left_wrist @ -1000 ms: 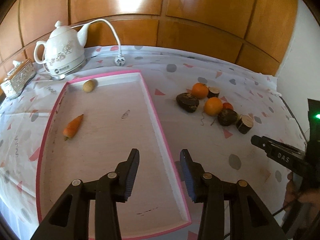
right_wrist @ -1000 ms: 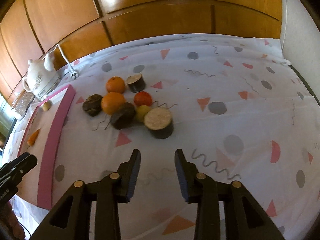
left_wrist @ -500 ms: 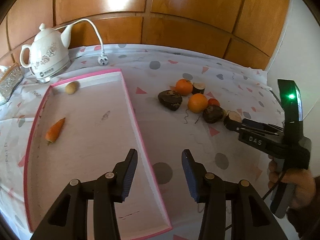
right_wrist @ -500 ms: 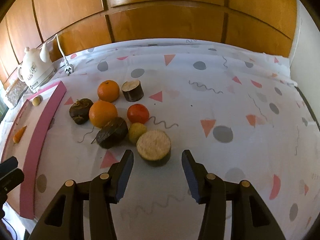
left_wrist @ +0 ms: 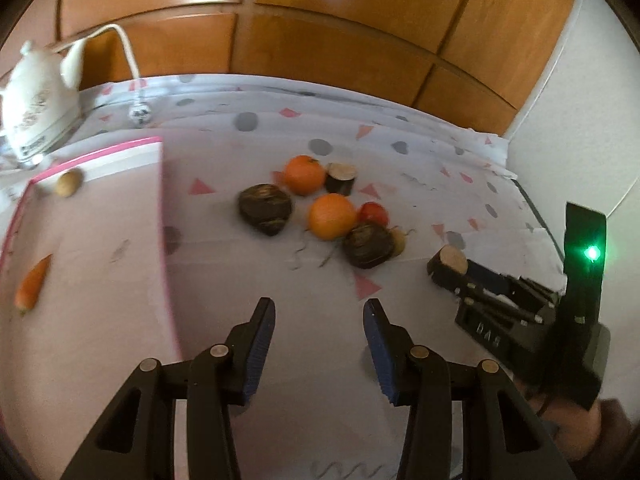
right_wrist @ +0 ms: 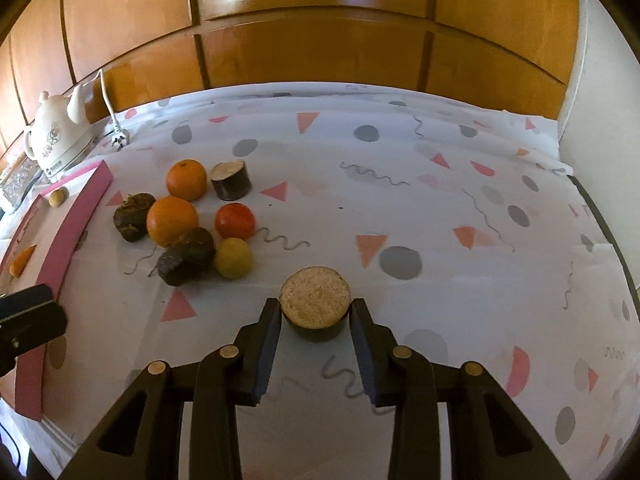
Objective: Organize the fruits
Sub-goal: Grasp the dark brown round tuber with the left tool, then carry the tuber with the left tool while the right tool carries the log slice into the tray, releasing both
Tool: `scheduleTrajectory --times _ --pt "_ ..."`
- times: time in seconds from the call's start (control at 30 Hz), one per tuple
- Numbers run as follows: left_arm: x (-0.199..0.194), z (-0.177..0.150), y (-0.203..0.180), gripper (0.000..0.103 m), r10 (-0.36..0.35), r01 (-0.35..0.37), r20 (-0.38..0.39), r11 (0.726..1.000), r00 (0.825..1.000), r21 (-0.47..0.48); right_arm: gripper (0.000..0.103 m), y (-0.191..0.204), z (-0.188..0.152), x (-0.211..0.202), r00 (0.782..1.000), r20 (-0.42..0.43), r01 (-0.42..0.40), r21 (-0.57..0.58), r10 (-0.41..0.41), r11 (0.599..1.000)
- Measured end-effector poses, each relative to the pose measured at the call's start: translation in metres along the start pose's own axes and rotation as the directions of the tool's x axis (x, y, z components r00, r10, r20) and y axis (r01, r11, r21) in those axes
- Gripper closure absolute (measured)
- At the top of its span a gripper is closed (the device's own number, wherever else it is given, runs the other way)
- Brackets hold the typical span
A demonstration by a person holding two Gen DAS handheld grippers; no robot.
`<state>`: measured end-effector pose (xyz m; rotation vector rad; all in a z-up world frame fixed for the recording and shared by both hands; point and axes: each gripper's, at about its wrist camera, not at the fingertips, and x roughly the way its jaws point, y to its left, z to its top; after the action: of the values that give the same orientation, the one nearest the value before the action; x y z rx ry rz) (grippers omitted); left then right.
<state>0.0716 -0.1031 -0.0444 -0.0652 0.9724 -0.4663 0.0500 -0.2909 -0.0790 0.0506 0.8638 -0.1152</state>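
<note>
— Starting on the left wrist view: your left gripper (left_wrist: 318,304) hangs over bare patterned tablecloth (left_wrist: 400,152), jaws partly apart, nothing between the pads. The pink-rimmed tray (left_wrist: 162,208) lies just to its left, with an orange carrot (left_wrist: 32,282) and a small tan potato-like lump (left_wrist: 69,183) inside.

— And the piece in hand?

— Off to the right in that view. Your right gripper (left_wrist: 464,284) has the short dark-skinned stub with a pale cut face (left_wrist: 450,260) at its tips, well apart from the tray. The loose pile sits between: two oranges (left_wrist: 331,216), dark knobbly lumps (left_wrist: 265,208), a second cut stub (left_wrist: 341,178).

— Right wrist view?

— The jaws have just been closing, and the stub now sits squarely between them. Both pads touch its round wall, one on each side, and the cut face tilts up toward the camera. I read that as a grip. The stub's short axis runs roughly upright, so you hold it across its width. I cannot tell whether it has left the cloth.

— Which way does it go?

— My guess is the tray. From your right gripper its pink rim is far to the left, past the pile, with a red fruit and a yellow fruit nearest you. Your left gripper is the nearer one to the tray but empty, so expect to carry over or around the pile, keeping the stub clear of those fruits.
</note>
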Motion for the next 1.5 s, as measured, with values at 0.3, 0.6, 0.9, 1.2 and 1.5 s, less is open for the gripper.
scheduleTrajectory --times 0.3,0.6,0.9,1.2,1.5 --pt "0.040 0.022 -0.023 0.056 -0.059 0.058 -0.051 0.998 0.997 -0.027 0.068 -0.012 -0.004 -0.002 1.000 0.005 -0.020 0.028 0.020 0.999" --pt "0.070 0.038 -0.024 0.056 -0.091 0.083 -0.067 0.989 0.994 -0.121 0.067 -0.016 -0.004 -0.001 0.999 0.008 -0.046 0.039 0.045 0.998" --pt "0.081 0.038 -0.018 0.060 -0.130 0.120 -0.063 0.982 0.989 -0.144 0.067 -0.015 -0.006 -0.001 0.999 0.016 -0.047 0.038 0.047 0.998" --pt "0.043 -0.002 -0.011 0.060 -0.059 0.059 -0.044 0.998 0.997 0.000 0.067 -0.014 -0.006 -0.002 0.999 0.010 -0.046 0.037 0.046 0.998" --pt "0.020 -0.026 -0.007 0.060 0.038 -0.038 0.011 0.996 0.999 0.077 0.067 0.003 -0.012 -0.011 0.998 0.002 -0.068 -0.009 0.068 0.998"
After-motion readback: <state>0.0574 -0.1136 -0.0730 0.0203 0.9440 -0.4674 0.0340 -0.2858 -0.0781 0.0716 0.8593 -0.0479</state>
